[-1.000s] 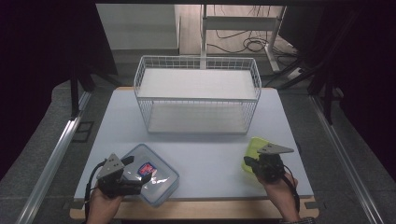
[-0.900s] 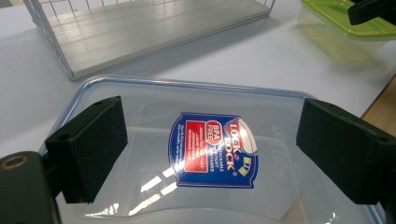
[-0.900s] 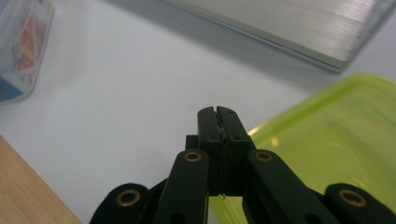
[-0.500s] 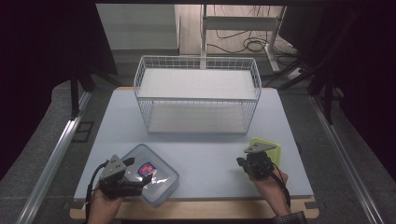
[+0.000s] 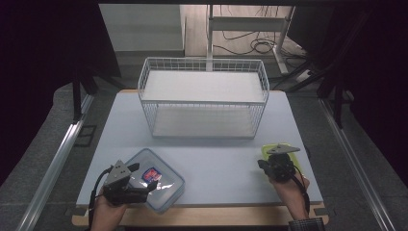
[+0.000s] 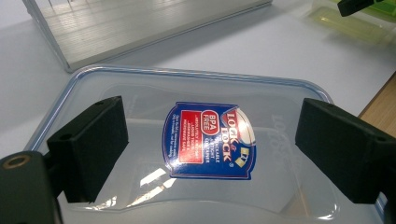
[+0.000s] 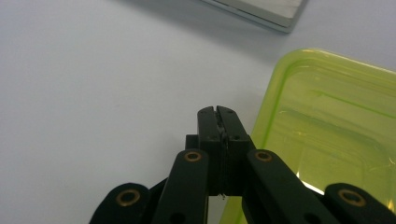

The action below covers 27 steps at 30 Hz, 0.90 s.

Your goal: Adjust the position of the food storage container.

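1. The left gripper was at 7 o'clock on the table, its jaws wide apart above the clear lid and holding nothing.
2. The lid lay flat at the near left edge, with a blue and red label between the jaws.
3. The right gripper was at 5 o'clock, its jaws pressed together with nothing between them, just beside the left rim of the green box.
4. The green box stood at the near right edge.
5. The wire basket stood at 12 o'clock, well apart from both.
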Available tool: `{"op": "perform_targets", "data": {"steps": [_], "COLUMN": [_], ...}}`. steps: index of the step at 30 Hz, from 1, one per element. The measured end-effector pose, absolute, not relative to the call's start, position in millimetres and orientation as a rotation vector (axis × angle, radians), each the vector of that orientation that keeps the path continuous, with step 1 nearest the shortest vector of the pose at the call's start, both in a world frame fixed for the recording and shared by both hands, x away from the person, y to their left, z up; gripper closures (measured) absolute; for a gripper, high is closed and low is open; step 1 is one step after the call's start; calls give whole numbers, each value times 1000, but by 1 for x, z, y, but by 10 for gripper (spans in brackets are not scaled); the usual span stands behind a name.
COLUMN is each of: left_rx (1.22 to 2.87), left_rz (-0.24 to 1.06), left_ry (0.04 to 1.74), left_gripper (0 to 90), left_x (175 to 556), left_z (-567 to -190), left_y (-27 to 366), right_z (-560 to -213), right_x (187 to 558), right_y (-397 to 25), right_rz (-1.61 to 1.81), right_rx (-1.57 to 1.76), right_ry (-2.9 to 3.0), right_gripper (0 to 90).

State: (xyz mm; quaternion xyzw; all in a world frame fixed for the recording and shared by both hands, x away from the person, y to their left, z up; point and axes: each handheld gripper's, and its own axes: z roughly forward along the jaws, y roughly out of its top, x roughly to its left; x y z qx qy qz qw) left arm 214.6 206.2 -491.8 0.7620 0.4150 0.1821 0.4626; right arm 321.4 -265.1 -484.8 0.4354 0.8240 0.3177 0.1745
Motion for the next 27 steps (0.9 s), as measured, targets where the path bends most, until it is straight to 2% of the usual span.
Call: {"op": "perform_targets", "data": {"steps": [12,17,19,23,27], "left_rx": [1897,1873,1873,1857,1859], "left_rz": [418,459,512,518,543], "left_ry": [1052,1088,1118,1175,1254], "left_gripper": [75,162,265,600,818], "left_x": [219,226,229,241,249], "left_z": [-490,-481,-478,-477,-485], "left_y": [210,222,231,257,277], "right_z": [-482,-477,-477,-475,-475], "right_x": [327,321,318,312,307], "right_y": [-290,-284,-280,-274,-266], "right_rz": [884,924,937,970,986], "right_rx": [1305,1251,1237,1209,1182], "right_ry": [2249,2270,2280,2290,2308], "right_gripper": [887,881,881,873,863]}}
